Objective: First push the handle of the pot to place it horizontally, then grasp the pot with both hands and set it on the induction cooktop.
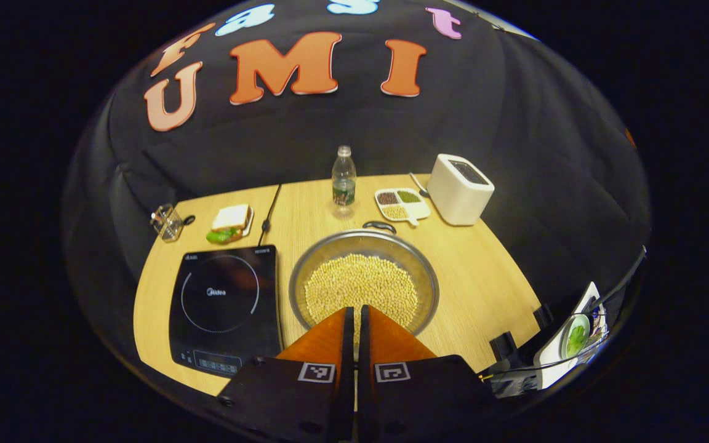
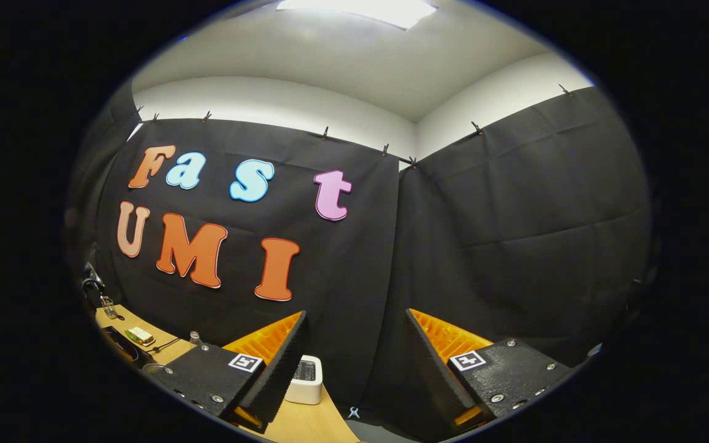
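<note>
A steel pot (image 1: 364,286) full of pale beans sits mid-table, with a dark loop handle (image 1: 379,227) on its far rim. The black induction cooktop (image 1: 225,307) lies just left of it. My left gripper (image 1: 354,317) hangs over the pot's near rim, its orange fingers pressed together with nothing between them. My right gripper (image 2: 354,344) is raised and points at the booth wall, its fingers wide apart and empty. A second gripper (image 1: 514,357) shows at the table's right edge in the left gripper view.
Behind the pot stand a water bottle (image 1: 343,181), a divided dish of grains (image 1: 402,204) and a white toaster (image 1: 459,187). A sandwich on a plate (image 1: 230,223) and a small glass holder (image 1: 167,221) lie back left. A black cable (image 1: 270,209) runs to the cooktop.
</note>
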{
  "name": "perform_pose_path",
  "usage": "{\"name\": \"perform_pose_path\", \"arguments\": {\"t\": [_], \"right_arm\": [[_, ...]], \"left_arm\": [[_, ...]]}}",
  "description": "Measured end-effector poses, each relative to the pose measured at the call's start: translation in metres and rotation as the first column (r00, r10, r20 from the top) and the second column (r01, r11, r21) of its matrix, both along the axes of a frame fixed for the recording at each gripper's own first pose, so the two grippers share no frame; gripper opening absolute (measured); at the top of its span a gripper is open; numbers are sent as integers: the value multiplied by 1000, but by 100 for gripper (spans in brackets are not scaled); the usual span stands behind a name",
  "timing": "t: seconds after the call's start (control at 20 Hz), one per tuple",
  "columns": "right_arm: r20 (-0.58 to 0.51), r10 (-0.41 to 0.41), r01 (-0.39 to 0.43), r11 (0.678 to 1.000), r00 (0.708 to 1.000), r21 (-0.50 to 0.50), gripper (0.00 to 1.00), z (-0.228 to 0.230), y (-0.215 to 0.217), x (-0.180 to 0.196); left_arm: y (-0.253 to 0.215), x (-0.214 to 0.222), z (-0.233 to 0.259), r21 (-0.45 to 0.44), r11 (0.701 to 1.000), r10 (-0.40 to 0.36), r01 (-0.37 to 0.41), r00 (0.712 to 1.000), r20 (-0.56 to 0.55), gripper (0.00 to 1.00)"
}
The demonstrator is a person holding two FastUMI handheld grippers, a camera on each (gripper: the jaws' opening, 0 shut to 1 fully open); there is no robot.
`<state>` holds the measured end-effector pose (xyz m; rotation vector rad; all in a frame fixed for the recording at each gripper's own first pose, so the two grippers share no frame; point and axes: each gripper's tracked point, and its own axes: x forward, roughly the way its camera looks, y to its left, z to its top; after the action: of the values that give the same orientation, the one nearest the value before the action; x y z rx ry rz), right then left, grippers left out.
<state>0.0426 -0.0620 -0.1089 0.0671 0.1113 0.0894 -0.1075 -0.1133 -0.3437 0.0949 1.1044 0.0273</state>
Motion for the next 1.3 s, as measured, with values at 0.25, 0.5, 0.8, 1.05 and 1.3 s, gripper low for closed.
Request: {"name": "perform_pose_path", "arguments": {"t": [0.25,0.5,0.8,1.05,1.3], "right_arm": [[-31,19,-18,1000,999,9,95,-20,-13,3],[-64,45,-43,999,997,30,95,-39,-23,7],[-117,78,-69,995,990,78,95,-61,-24,2],[-132,48,-42,998,990,54,95,-64,-31,-3],[-143,-12,18,999,990,37,95,-59,-36,-12]], "left_arm": [[-17,-42,-43,-34,994,92,-100,979,-183,10],[-34,-76,-79,-79,970,191,-228,926,-325,8],[-41,-94,-110,-112,913,309,-392,845,-437,8],[-33,-91,-137,-122,873,363,-473,796,-485,8],[-15,-96,-158,-108,843,397,-527,744,-537,8]]}}
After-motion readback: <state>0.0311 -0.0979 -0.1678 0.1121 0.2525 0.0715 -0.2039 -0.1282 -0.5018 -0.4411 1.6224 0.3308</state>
